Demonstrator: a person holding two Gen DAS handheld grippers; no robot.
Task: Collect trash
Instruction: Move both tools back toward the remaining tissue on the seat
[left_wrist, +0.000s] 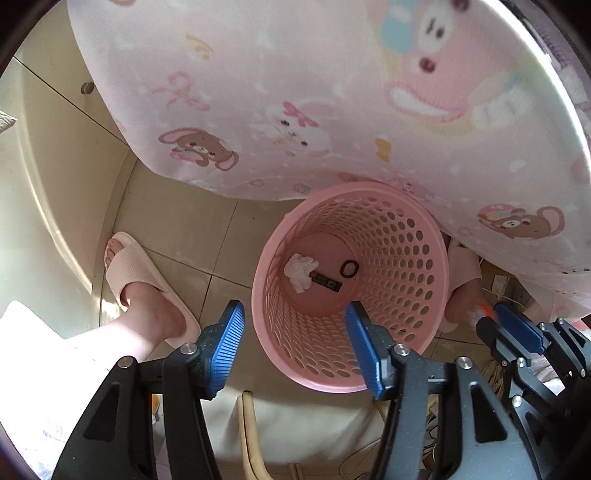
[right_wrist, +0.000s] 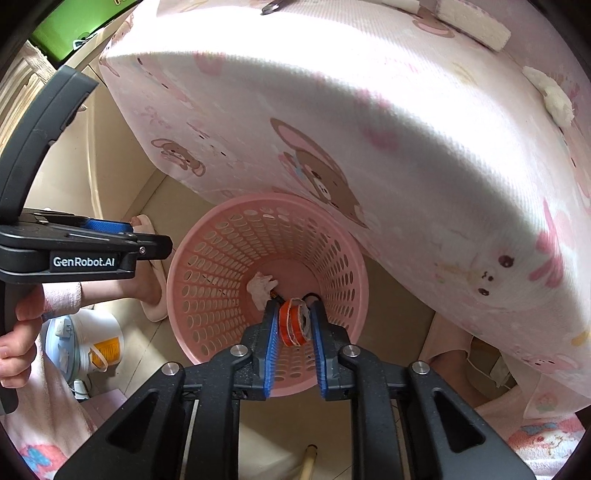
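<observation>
**Trash over the basket**

Trash already lies on the pink basket (left_wrist: 369, 206) floor: crumpled tissue (left_wrist: 300, 272), dark wrapper (left_wrist: 327, 283), black ring (left_wrist: 348, 268). Your left tongs (left_wrist: 295, 317) hang apart and empty above its rim. Your right tongs (right_wrist: 294, 314) bracket an orange tape roll (right_wrist: 293, 325) over the opening; whether they press it, you cannot tell.

Left wrist view: looking almost straight down along the left gripper (left_wrist: 295, 314), close above the pink perforated basket (left_wrist: 399, 236) at 4 o'clock of centre; tablecloth (left_wrist: 332, 92) filling 12 o'clock; slippered foot (left_wrist: 136, 273) at 9 o'clock. Right wrist view: steeply downward along the right gripper (right_wrist: 293, 310), nearer the same basket (right_wrist: 229, 258), now central; left gripper (right_wrist: 107, 225) entering at 9 o'clock. Shared: basket interior with crumpled tissue (left_wrist: 301, 271), tablecloth (right_wrist: 369, 129), tiled floor (left_wrist: 192, 225).
</observation>
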